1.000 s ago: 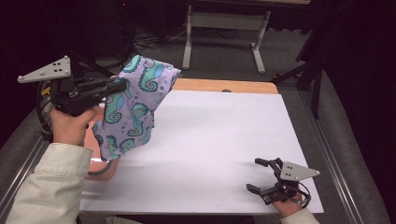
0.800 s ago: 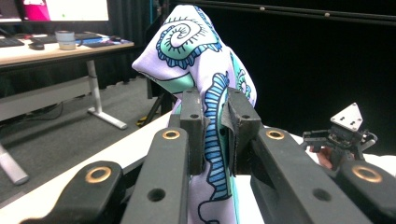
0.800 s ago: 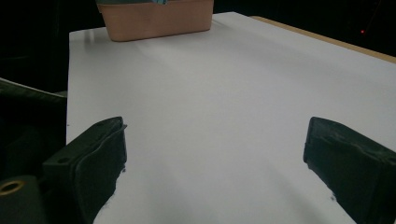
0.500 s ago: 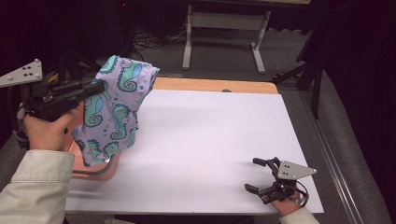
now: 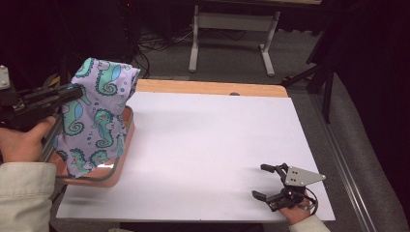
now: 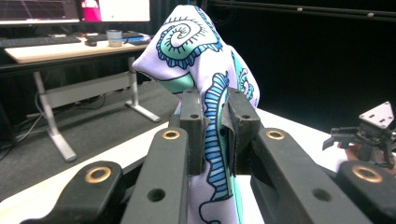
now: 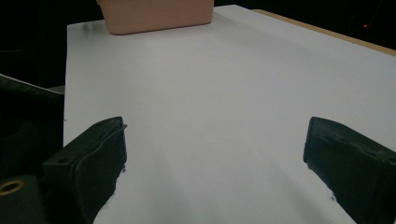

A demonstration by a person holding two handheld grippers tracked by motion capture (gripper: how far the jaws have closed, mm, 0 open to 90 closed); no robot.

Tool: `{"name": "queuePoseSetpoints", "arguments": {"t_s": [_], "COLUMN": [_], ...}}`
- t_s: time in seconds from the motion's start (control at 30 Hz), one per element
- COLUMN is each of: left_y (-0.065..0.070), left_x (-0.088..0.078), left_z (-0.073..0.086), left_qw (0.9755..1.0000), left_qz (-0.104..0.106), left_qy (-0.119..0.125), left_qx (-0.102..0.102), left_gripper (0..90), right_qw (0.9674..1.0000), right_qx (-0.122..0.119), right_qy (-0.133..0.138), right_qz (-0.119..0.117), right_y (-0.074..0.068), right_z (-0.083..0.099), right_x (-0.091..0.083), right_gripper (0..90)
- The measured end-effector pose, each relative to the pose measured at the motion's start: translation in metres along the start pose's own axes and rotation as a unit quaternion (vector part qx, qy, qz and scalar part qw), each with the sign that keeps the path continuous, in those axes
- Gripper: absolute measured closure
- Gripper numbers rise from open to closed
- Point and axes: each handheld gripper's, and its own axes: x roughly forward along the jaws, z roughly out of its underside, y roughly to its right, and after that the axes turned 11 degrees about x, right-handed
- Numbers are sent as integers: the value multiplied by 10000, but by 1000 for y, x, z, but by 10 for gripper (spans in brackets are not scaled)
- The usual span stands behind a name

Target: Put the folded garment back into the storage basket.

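A lilac cloth [image 5: 99,121] printed with teal seahorses hangs from my left gripper [image 5: 77,91] at the table's left side. In the left gripper view the two black jaws pinch a fold of the cloth [image 6: 205,70], and my left gripper [image 6: 215,122] is shut on it. The cloth's lower end hangs over a salmon-pink bin [image 5: 116,166] at the table's left edge. My right gripper [image 5: 263,181] rests near the front right corner of the white table top [image 5: 217,145], jaws spread wide with nothing between them [image 7: 215,140].
The pink bin [image 7: 156,14] sits at the far end of the white surface in the right gripper view. A desk frame [image 5: 232,34] and cables stand on the floor behind the table. A wooden strip [image 5: 208,88] edges the table's far side.
My left gripper has carried the cloth leftward, from over the table's left part to above the pink bin. The right gripper has stayed where it was.
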Motion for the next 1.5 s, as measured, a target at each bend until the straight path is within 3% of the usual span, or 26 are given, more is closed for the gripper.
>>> {"name": "queuePoseSetpoints", "arguments": {"t_s": [0.23, 0.57, 0.9, 1.03, 1.2, 1.5], "left_y": [-5, -12, -14, -14, -13, -13], "left_x": [-12, -21, -21, -15, -10, -1], "left_z": [3, 6, 17, 23, 26, 38], "left_qw": [9998, 9988, 9993, 9993, 9990, 9984], "left_qz": [-182, -384, -186, 45, 190, 282], "left_qy": [-54, -310, -299, -324, -380, -445], "left_qx": [-15, -12, -125, -154, -150, -213], "left_gripper": [803, 804, 803, 803, 803, 803], "right_qw": [10000, 10000, 10000, 10000, 10000, 10000], "right_qx": [6, 2, 7, 25, 27, 25], "right_qy": [-11, -9, -29, -22, -23, -25], "right_qz": [-16, -25, -43, -60, -59, -53], "right_y": [0, 0, 0, 1, 1, 1], "right_z": [0, 0, 0, 0, 0, 0], "right_x": [0, 0, 1, 1, 1, 1], "right_gripper": [64, 64, 64, 63, 63, 63]}}
